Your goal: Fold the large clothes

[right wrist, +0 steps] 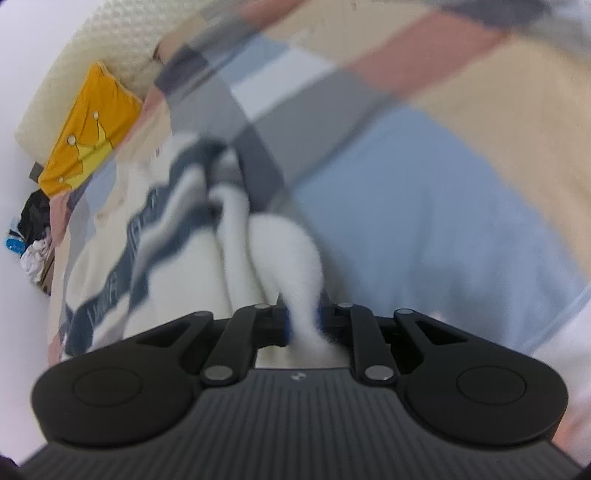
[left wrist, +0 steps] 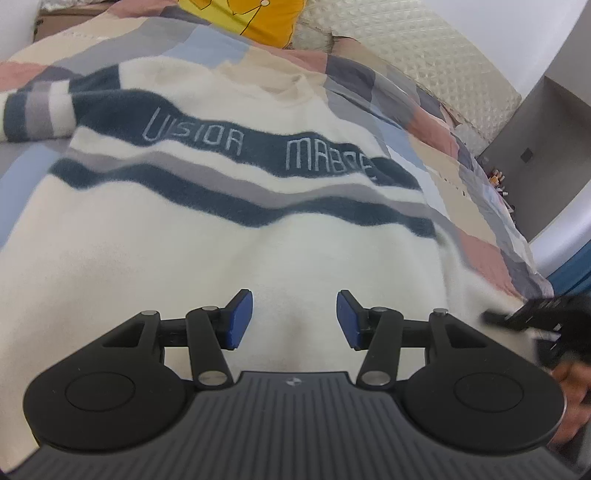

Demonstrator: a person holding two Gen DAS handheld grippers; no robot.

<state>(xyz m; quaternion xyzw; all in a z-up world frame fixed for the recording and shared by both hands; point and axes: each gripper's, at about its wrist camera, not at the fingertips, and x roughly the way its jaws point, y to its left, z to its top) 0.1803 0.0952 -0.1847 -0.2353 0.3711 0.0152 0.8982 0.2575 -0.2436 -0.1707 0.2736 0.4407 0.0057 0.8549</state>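
A cream sweater (left wrist: 207, 236) with navy and grey stripes and pale lettering lies spread on a patchwork bedspread (left wrist: 424, 144). My left gripper (left wrist: 294, 319) hovers just above its lower body, blue pads apart and nothing between them. In the right wrist view the same sweater (right wrist: 173, 266) lies to the left, blurred. My right gripper (right wrist: 302, 319) is shut on a bunched fold of the sweater's white edge, which rises in a ridge from the pads. The right gripper's black tip (left wrist: 532, 314) shows at the sweater's right edge in the left wrist view.
A yellow pillow (left wrist: 255, 16) and a quilted cream headboard (left wrist: 417, 48) stand at the far end of the bed. A pile of dark and white clothes (right wrist: 33, 236) lies on the floor beside the bed. A hand (left wrist: 572, 402) shows at the lower right.
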